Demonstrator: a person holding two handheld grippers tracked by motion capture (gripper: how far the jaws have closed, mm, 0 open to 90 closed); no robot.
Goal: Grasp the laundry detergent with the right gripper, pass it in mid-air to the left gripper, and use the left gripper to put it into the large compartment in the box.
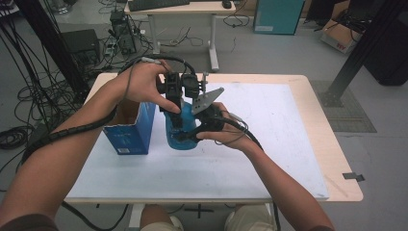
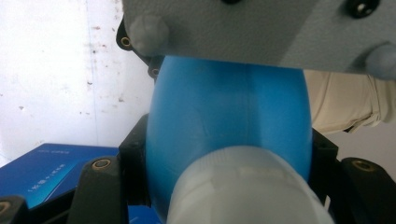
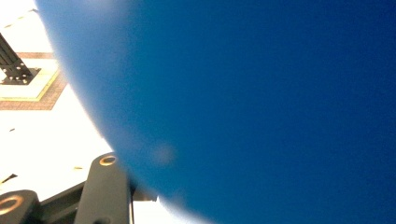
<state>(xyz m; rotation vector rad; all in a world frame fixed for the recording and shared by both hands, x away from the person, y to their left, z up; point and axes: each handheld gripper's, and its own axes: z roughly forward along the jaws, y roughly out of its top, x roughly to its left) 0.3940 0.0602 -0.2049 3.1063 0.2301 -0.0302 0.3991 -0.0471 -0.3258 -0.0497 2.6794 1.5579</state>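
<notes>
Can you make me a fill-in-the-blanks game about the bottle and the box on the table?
1. The bottle between the two grippers is the colour ____.
2. In the left gripper view, the bottle's cap is the colour ____.
3. The open box stands on the table to the ____ of the bottle in the high view.
4. The left gripper comes at the bottle from ____.

Missing words: blue; white; left; above
</notes>
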